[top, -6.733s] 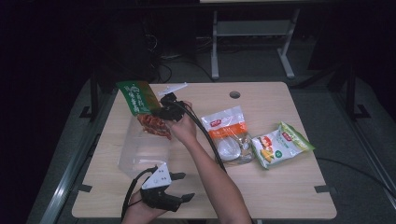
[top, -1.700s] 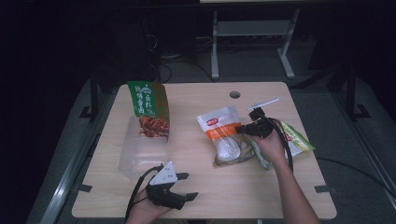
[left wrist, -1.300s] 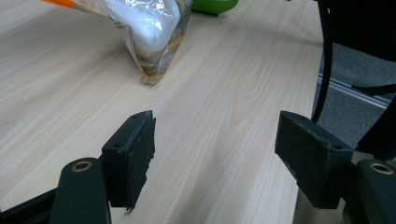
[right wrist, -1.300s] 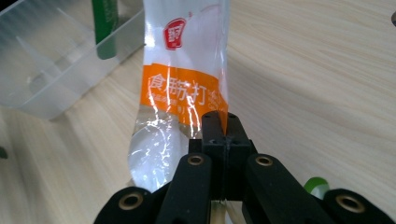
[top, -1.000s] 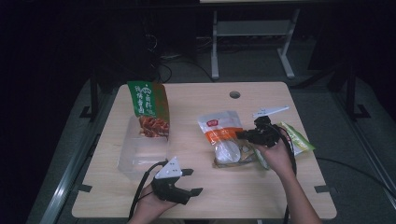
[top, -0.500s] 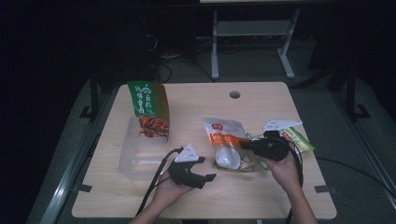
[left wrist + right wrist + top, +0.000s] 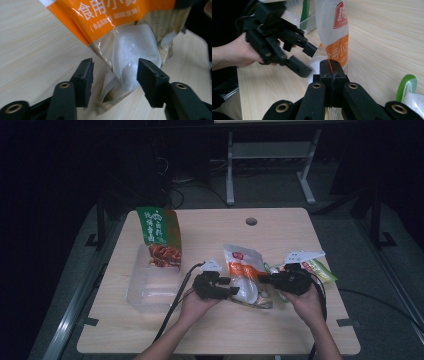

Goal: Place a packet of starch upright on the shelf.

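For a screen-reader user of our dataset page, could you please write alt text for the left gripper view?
The left gripper, its two black jaws apart, straddles the lower corner of a clear plastic food pouch with an orange label and white Chinese lettering; its pads are not pressing on it. The pouch holds something white and lies on a light wooden table.

The orange-and-white bag (image 7: 120, 50) is cut off at the left gripper view's top edge, its printed name unreadable.
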`<state>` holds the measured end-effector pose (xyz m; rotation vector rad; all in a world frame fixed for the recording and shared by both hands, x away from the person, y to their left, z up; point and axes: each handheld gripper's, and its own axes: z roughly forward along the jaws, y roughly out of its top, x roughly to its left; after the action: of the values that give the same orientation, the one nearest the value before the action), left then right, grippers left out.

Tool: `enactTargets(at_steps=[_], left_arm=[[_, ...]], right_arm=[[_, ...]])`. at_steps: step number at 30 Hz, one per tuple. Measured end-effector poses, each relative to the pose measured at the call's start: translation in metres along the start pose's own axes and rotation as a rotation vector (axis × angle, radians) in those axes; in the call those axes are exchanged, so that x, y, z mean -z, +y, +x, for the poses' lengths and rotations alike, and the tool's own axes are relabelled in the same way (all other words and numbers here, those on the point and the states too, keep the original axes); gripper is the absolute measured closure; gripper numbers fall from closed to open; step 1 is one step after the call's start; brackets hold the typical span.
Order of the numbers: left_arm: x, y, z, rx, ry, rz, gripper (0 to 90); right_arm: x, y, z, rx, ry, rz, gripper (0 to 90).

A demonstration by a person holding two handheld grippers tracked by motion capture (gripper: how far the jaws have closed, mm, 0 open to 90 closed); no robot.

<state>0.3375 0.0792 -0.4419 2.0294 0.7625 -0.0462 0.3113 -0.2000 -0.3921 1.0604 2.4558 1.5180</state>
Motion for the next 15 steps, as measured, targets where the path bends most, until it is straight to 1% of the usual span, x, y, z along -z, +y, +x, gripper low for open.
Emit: enactTargets(at_steps=[1,3,5,6,7,9,11,12,15], left_arm=[[-0.0018,0.0003,0.0025,0.018,-0.013,-0.003,49.6],[-0.0032,0.0008,0.0063,0.038,-0.036,-0.011,58.3],[-0.0027,0.0013,0.0093,0.058,-0.069,-0.028,68.6],[-0.0023,0.0017,0.0094,0.052,-0.066,-0.031,76.3],[-0.0023,0.0025,0.0091,0.045,-0.067,-0.031,76.3],[-0.0025,0.0045,0.0083,0.031,-0.074,-0.029,82.3],[-0.0031,0.0061,0.0056,0.014,-0.07,-0.03,88.4],[-0.0035,0.0067,0.0048,-0.006,-0.062,-0.026,88.4],[-0.0028,0.0069,0.0025,-0.014,-0.049,-0.024,89.1]], right_arm=[[0.0001,0.0001,0.0003,0.005,0.002,0.0,90.0],[-0.0001,0.0005,0.0006,0.022,0.006,0.002,90.0],[-0.0008,0.0009,0.0012,0.033,-0.012,0.013,90.0],[-0.0014,0.0008,0.0013,0.028,-0.009,0.017,90.0],[-0.0014,0.0008,0.0013,0.028,-0.009,0.017,90.0],[-0.002,0.0009,0.0008,0.028,-0.012,0.023,90.0],[-0.0031,0.0007,-0.0007,0.025,-0.011,0.023,90.0],[-0.0031,0.0007,-0.0007,0.025,-0.011,0.023,90.0],[-0.0036,0.0007,-0.0014,0.022,-0.012,0.023,90.0]])
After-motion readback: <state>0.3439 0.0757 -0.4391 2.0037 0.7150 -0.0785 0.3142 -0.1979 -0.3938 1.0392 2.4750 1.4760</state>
